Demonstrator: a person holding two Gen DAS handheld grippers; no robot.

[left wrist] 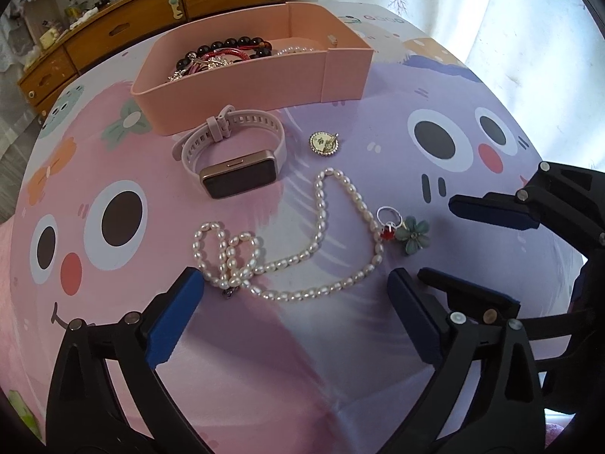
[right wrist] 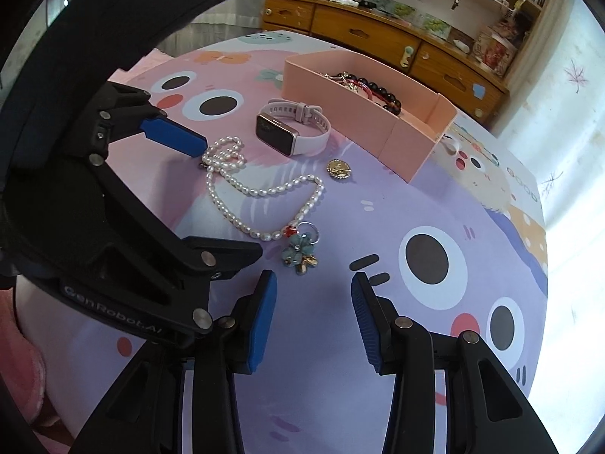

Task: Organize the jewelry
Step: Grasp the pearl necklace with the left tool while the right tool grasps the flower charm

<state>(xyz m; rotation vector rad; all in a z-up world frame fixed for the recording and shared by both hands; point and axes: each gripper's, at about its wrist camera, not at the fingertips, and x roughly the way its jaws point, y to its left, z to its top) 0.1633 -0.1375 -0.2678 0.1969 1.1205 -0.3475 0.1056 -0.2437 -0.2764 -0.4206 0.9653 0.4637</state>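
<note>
A pearl necklace (left wrist: 319, 204) (right wrist: 264, 191) lies looped on the cartoon-print cloth (left wrist: 113, 151). Its clasp end is bunched by my left gripper's left fingertip. My left gripper (left wrist: 295, 276) (right wrist: 233, 197) hangs open over the necklace, one finger on each side, pads not touching it. A ring with a red stone (left wrist: 387, 223) (right wrist: 302, 229) and a green flower piece (left wrist: 414, 235) (right wrist: 298, 249) lie at the necklace's other end. My right gripper (right wrist: 314, 276) (left wrist: 436, 237) is open just short of the flower, holding nothing. A pink watch (left wrist: 242, 174) (right wrist: 280, 130) and a gold pendant (left wrist: 324, 144) (right wrist: 339, 169) lie farther off.
A pink open box (left wrist: 245, 87) (right wrist: 378, 128) stands beyond the watch and holds bead bracelets (left wrist: 227, 49) and other jewelry. A wooden chest of drawers (left wrist: 113, 34) (right wrist: 370, 34) runs behind the cloth-covered surface. A bright curtain (left wrist: 510, 38) hangs on the right.
</note>
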